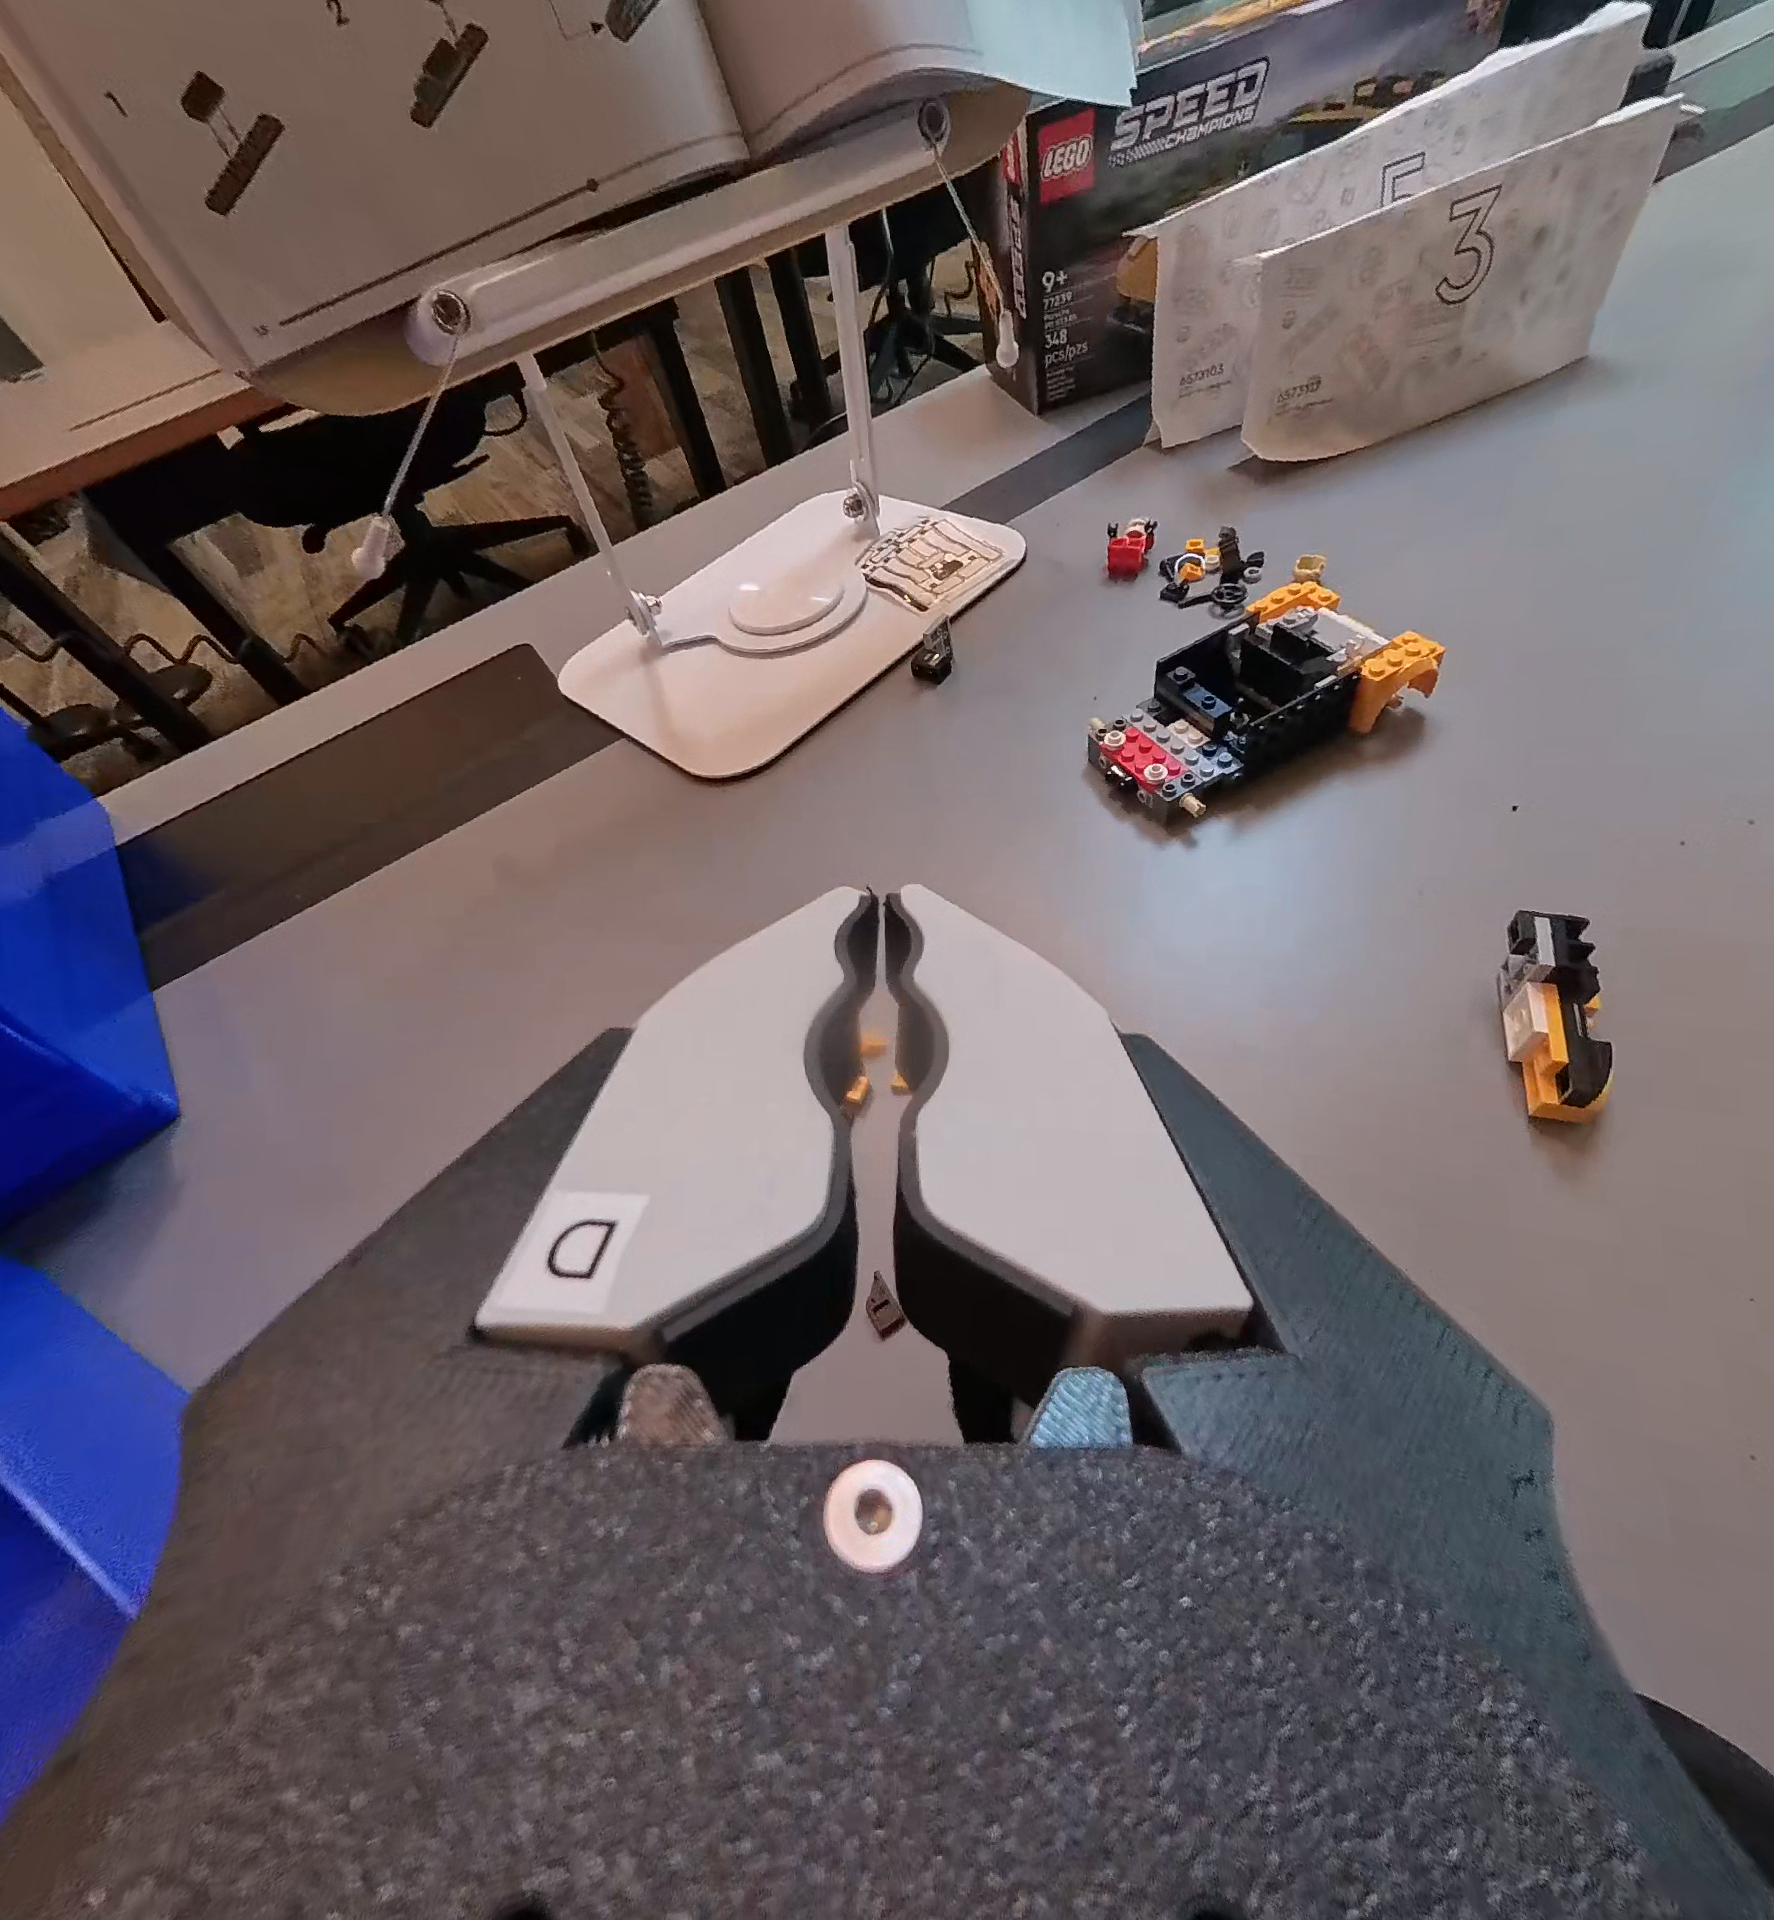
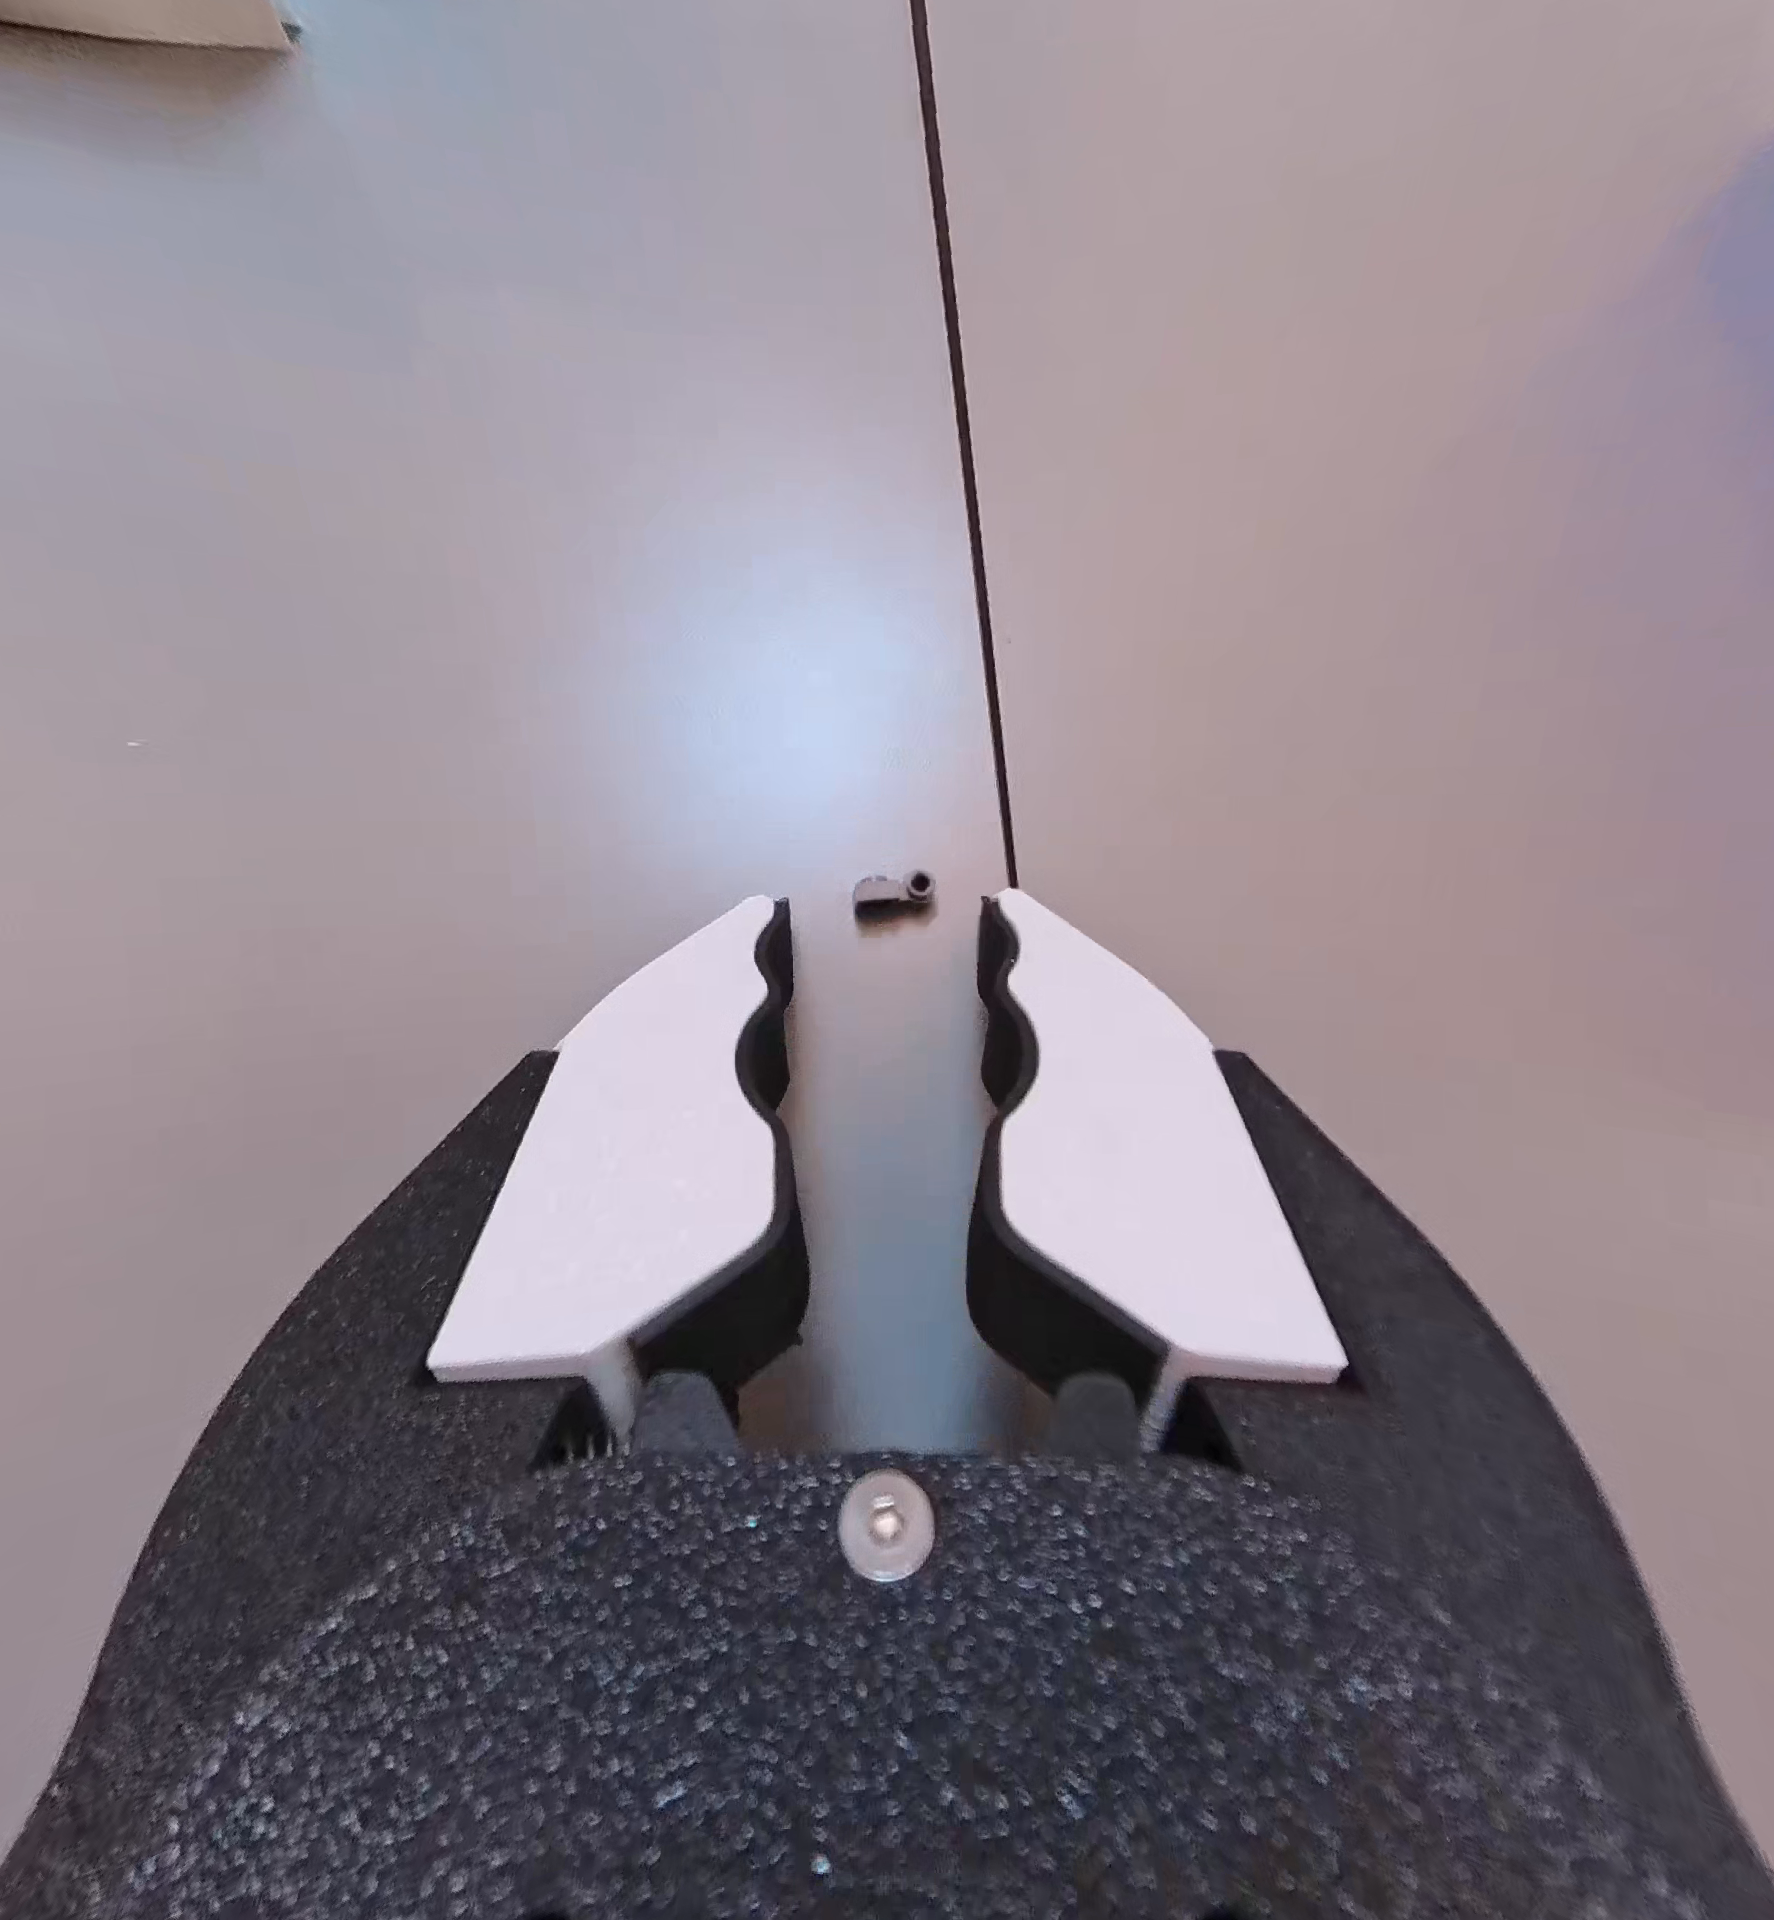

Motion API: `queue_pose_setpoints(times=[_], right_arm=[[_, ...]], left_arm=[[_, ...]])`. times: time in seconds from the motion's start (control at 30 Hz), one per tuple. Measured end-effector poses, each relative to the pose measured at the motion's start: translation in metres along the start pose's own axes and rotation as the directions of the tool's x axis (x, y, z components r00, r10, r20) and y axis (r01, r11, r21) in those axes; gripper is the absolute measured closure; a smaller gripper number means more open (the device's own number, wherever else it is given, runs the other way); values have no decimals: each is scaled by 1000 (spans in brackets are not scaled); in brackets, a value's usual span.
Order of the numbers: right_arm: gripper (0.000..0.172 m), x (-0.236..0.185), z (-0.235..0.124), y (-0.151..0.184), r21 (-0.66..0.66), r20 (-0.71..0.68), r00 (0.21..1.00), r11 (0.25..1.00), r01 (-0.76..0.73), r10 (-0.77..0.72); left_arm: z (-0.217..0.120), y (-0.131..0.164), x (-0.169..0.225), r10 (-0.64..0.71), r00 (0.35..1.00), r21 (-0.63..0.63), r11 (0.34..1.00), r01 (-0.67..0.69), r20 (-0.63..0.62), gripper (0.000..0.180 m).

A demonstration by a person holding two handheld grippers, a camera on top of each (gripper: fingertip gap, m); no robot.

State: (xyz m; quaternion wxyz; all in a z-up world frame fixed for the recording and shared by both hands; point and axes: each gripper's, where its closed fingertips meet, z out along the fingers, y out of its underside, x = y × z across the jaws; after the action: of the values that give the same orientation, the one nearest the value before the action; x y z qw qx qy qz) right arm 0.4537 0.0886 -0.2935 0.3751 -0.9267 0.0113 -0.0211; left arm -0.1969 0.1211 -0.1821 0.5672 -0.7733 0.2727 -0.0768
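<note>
My left gripper (image 1: 881, 902) is shut, its grey fingers (image 1: 758, 1049) meeting at the tips low over the grey table (image 1: 1278, 1091). Through the slit between the fingers I see small orange bits (image 1: 859, 1087) and a small dark piece (image 1: 878, 1301) on the table beneath. A partly built black, grey, red and orange brick car (image 1: 1257, 707) lies ahead to the right. A smaller black, white and yellow brick assembly (image 1: 1553, 1018) lies to the right. My right gripper (image 2: 883, 909) is open over the table, and a small dark grey piece (image 2: 893, 896) lies on the table just ahead of its fingertips, untouched.
A white book stand (image 1: 789, 634) holds an open instruction booklet (image 1: 374, 135). A brick set box (image 1: 1101, 229), numbered paper bags (image 1: 1434, 301) and loose small pieces (image 1: 1195, 566) lie at the back right. Blue bins (image 1: 21, 987) stand at the left. A dark seam (image 2: 966, 468) runs across the table. The grippers' ends are close to 65 cm from one another. The dark seam (image 2: 966, 468) lies around 10 cm away from my right fingertips.
</note>
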Motion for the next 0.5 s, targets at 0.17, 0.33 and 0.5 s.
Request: queue_pose_setpoints(times=[0.17, 0.33, 0.5], right_arm=[[157, 2, 8, -3, -2, -29, 999, 999, 35, -35], [157, -15, 5, -14, 44, 8, 994, 993, 106, -107], [157, -124, -33, -74, 308, 252, 931, 934, 182, -265]], left_arm=[[4, 5, 5, 12, 1000, -21, 1000, -12, -18, 177], [5, 2, 11, -7, 998, -6, 1000, 6, -58, 174], [6, -11, 38, -22, 980, 59, 998, 34, -196, 164]])
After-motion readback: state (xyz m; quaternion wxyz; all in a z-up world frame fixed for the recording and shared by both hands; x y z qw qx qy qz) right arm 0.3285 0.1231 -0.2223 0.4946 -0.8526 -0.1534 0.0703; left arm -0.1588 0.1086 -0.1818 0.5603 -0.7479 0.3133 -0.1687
